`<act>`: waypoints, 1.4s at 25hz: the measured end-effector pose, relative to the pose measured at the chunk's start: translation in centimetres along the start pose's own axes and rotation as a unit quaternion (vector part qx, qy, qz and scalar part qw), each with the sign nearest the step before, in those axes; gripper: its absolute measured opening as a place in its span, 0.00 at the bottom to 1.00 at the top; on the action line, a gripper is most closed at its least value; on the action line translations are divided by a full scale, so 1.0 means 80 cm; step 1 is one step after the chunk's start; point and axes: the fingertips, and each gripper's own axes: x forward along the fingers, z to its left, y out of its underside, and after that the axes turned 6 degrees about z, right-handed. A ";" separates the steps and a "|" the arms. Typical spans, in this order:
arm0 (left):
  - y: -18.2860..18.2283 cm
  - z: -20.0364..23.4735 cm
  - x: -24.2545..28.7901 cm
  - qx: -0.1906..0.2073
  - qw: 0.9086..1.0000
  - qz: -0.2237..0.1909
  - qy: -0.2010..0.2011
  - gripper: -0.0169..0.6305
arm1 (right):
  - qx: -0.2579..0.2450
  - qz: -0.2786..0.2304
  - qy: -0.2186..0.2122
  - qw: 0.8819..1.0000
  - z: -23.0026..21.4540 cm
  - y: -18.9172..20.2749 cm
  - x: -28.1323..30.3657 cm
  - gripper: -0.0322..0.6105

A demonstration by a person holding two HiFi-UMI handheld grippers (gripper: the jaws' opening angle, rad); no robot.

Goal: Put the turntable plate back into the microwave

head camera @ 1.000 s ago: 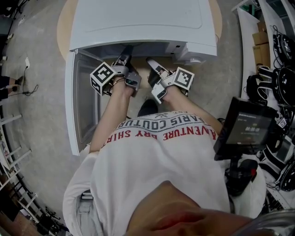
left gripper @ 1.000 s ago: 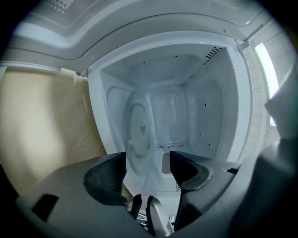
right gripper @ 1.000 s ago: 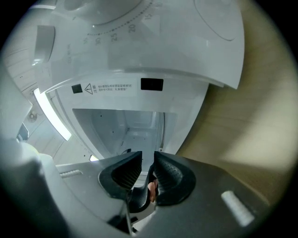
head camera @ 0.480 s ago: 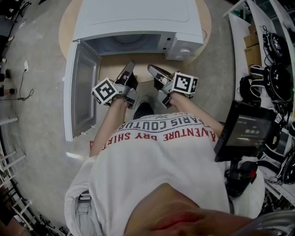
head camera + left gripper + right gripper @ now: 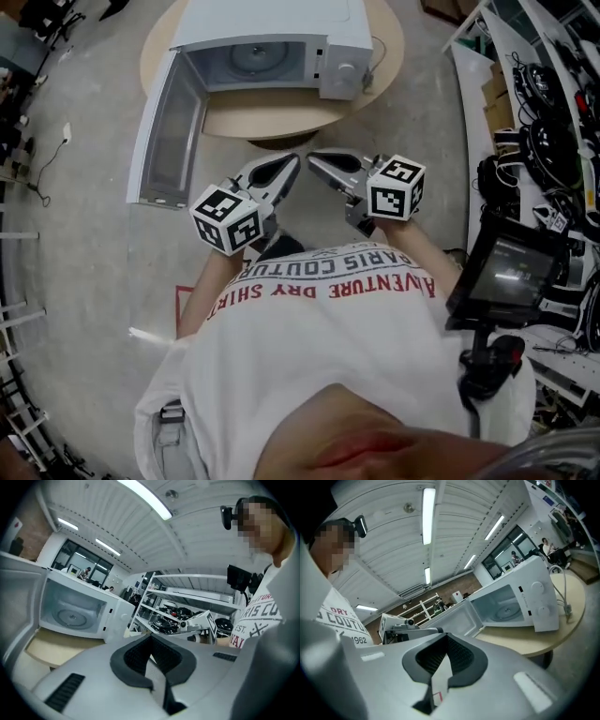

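- Since its two jaws are pressed together with nothing between them, the left gripper (image 5: 151,648) holds nothing.
- The right gripper (image 5: 444,651) looks the same: jaws closed tight, nothing in them.
- Both grippers hang in the air in front of the microwave (image 5: 272,28), well away from its open mouth, and they point toward it.
- The turntable plate (image 5: 253,58) is inside the microwave. It lies flat in the middle of the microwave's floor, and it looks round and pale.
- I think the job is done, or nearly done. I cannot tell from here if the plate sits right on its hub.
- The door (image 5: 169,131) hangs wide open on the left gripper's side of the microwave.
- Under the microwave is a round wooden table (image 5: 281,111), with some bare top showing in front of the microwave.
- The plate looks like glass. So I guess it is stiff, a bit heavy, smooth and slippery, and it would break if it fell.
- If it needs shifting, the best place to hold it would be the rim, one gripper on each side. Keep it flat and pinch gently, so the edge does not chip or slide out.
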 end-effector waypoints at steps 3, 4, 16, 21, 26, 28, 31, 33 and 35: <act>0.031 -0.043 -0.043 0.005 1.000 0.017 0.011 0.03 | -0.007 0.019 -0.001 1.000 0.061 0.047 -0.002 0.05; 0.046 -0.054 -0.055 0.001 1.000 0.017 0.015 0.03 | -0.005 0.021 0.002 1.000 0.076 0.066 -0.004 0.05; 0.197 -0.190 -0.303 0.018 0.999 0.036 0.034 0.03 | -0.009 -0.001 0.030 1.000 0.342 0.245 0.017 0.05; 0.230 -0.262 -0.412 0.023 0.998 0.043 0.034 0.03 | -0.001 -0.006 0.040 0.999 0.473 0.298 0.015 0.05; 0.245 -0.339 -0.484 0.039 0.999 0.023 0.031 0.03 | -0.022 -0.011 0.051 0.998 0.567 0.319 -0.019 0.05; 0.246 -0.350 -0.493 0.038 0.998 0.019 0.035 0.03 | -0.030 -0.012 0.059 0.998 0.579 0.319 -0.025 0.05; 0.250 -0.355 -0.492 0.039 0.998 0.026 0.042 0.03 | -0.040 -0.010 0.071 0.997 0.584 0.314 -0.028 0.05; 0.265 -0.380 -0.495 0.036 0.998 0.028 0.044 0.03 | -0.045 -0.015 0.074 0.996 0.604 0.323 -0.046 0.05; 0.294 -0.434 -0.507 0.039 0.998 0.027 0.042 0.03 | -0.054 -0.021 0.075 0.996 0.644 0.352 -0.083 0.05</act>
